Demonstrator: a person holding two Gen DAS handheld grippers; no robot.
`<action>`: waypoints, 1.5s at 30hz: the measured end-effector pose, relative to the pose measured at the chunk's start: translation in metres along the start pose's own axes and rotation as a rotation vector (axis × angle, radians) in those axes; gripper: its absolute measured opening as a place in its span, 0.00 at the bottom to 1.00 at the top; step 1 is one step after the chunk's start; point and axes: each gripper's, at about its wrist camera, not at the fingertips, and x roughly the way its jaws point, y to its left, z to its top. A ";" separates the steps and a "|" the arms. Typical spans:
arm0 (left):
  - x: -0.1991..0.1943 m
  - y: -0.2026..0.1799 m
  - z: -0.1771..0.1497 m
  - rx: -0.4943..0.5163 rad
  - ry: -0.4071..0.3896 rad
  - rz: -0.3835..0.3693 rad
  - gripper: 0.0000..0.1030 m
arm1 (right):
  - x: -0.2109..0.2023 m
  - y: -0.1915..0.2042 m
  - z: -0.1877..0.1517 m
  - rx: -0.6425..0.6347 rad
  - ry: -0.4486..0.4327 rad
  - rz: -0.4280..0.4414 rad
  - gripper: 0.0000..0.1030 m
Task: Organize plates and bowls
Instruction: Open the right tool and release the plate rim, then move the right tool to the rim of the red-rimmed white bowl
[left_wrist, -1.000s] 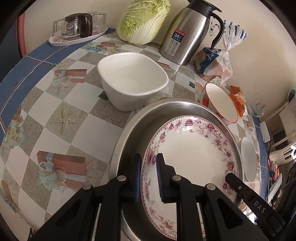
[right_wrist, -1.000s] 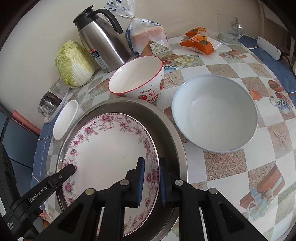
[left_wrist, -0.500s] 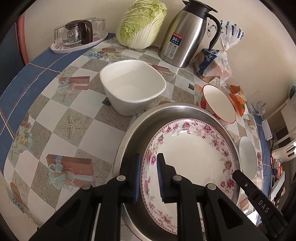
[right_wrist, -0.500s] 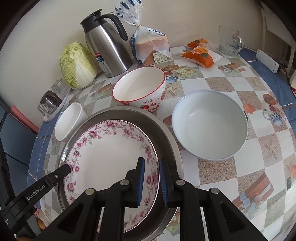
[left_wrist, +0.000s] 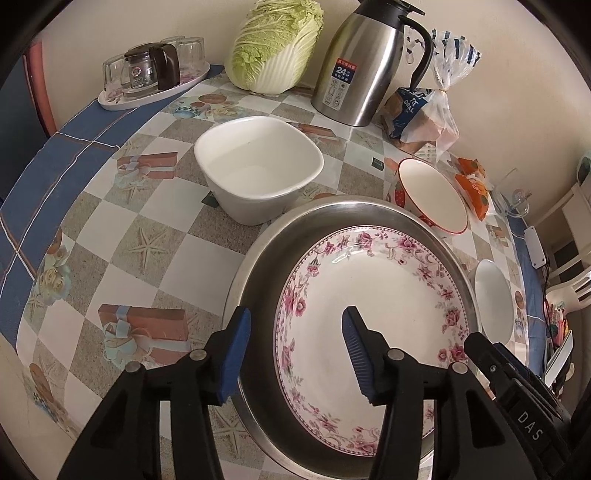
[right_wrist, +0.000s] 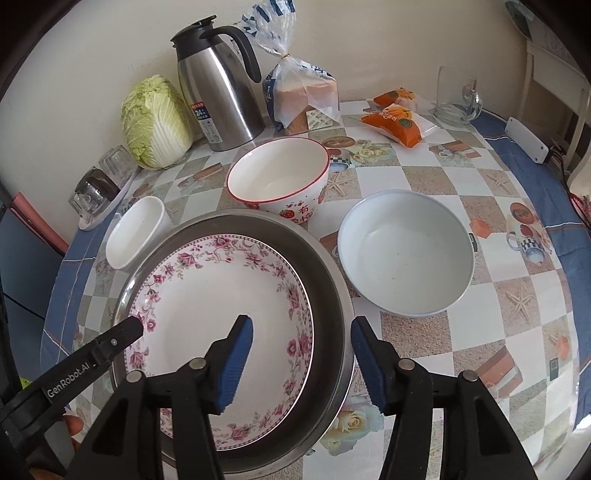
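Both sets of tongs have just been opening and now stand released: the left gripper (left_wrist: 295, 354) and right gripper (right_wrist: 301, 363) each straddle a rim of the floral plate (right_wrist: 221, 325), gripping nothing. The plate lies inside the steel basin (right_wrist: 328, 295) at the table's (right_wrist: 461, 332) near edge. Farther in stand the square white bowl (left_wrist: 258, 173), strawberry bowl (right_wrist: 280, 181) and pale blue bowl (right_wrist: 406, 254).

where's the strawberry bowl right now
In the right wrist view the strawberry bowl stands upright on the table behind the steel basin, in front of the steel thermos jug, with the pale blue bowl to its right.
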 end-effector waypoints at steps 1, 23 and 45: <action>0.000 -0.001 0.000 0.004 0.002 -0.009 0.61 | 0.000 0.000 0.000 -0.003 0.000 -0.001 0.63; -0.003 -0.009 -0.002 0.060 -0.031 0.075 0.92 | 0.006 -0.005 -0.005 -0.026 0.032 -0.045 0.97; -0.007 -0.011 -0.008 0.065 -0.093 0.142 0.92 | -0.008 -0.011 -0.016 -0.052 -0.072 -0.054 1.00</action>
